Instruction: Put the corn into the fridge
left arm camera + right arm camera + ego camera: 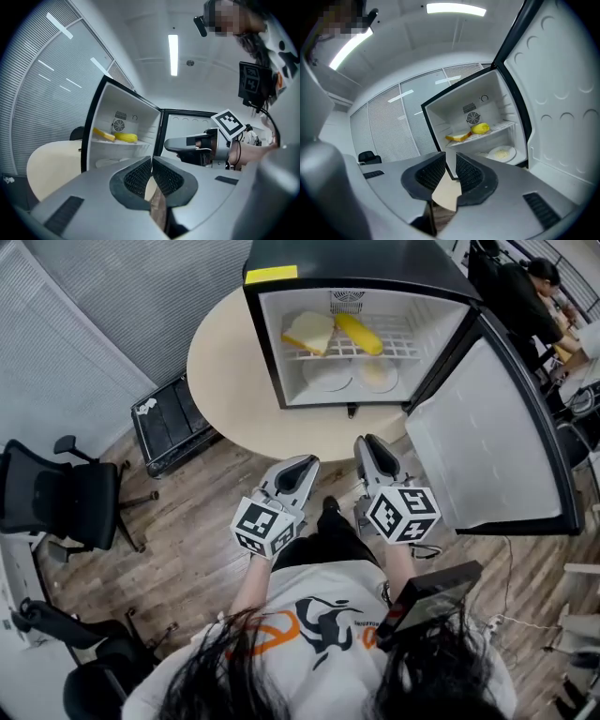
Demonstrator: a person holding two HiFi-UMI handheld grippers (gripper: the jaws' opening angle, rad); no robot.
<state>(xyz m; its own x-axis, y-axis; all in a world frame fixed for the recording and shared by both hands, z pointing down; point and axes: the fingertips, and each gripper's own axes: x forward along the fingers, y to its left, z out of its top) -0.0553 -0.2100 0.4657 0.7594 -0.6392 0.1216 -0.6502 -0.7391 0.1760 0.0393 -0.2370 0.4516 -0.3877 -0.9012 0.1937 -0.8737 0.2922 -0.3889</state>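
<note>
The yellow corn [359, 333] lies on the wire shelf of the open mini fridge [267, 343], beside a slice of bread [309, 332]. It also shows in the left gripper view as corn [126, 137] and in the right gripper view as corn [480, 128]. Both grippers hang in front of the fridge, well short of it and empty. My left gripper [302, 463] [152, 159] has its pads touching. On my right gripper [373, 442] [450, 157] the jaws stand a narrow gap apart with nothing between them.
The fridge stands on a round beige table [220, 371], its door [487, 437] swung wide to the right. Two plates [328, 374] sit on the fridge floor. A black crate [173, 423] and an office chair [66, 493] stand at the left; a person [525, 296] sits far right.
</note>
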